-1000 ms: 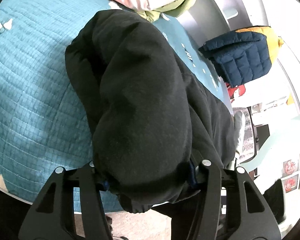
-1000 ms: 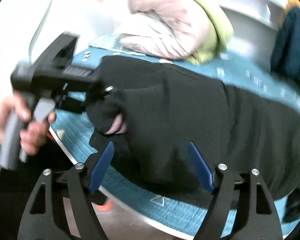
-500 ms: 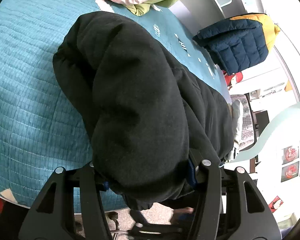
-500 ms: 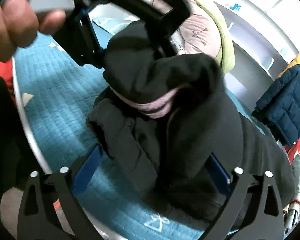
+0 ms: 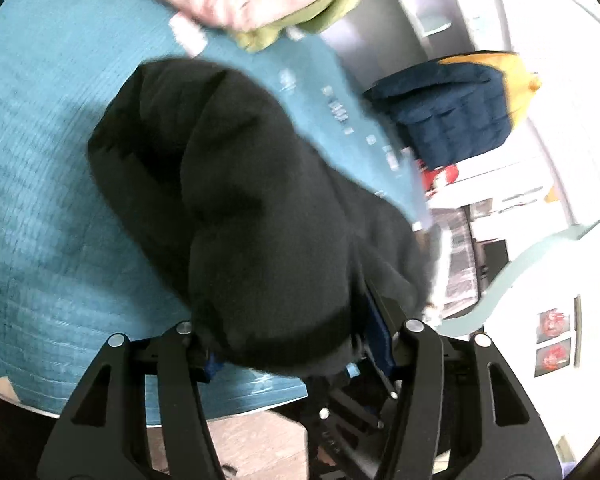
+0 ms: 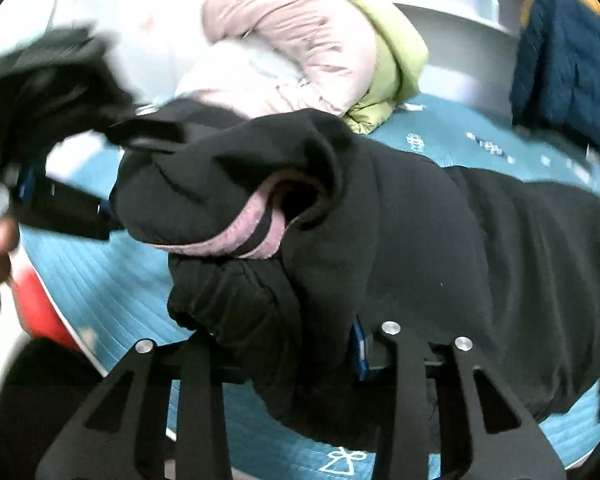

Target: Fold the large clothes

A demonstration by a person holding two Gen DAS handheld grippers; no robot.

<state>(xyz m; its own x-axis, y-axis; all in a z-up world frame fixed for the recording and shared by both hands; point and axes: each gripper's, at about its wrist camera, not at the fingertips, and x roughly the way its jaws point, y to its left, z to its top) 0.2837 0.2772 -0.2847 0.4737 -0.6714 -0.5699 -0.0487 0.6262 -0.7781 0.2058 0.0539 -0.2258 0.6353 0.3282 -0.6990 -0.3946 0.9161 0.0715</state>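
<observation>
Gripping a thick fold of the black garment at the bed's near edge, left gripper with jaws easing apart, cloth between. Closing on the bunched black cloth just beside, right gripper, pink lining showing. Draped from the near edge across the teal quilt toward the far side. Beyond, pink and green bedding; farther, navy jacket.

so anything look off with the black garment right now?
Yes. The black garment is bunched in a thick roll on the teal bedspread, not flat. At its lifted end, by the left gripper, pink lining shows. The right gripper is closing on a gathered cuff.
</observation>
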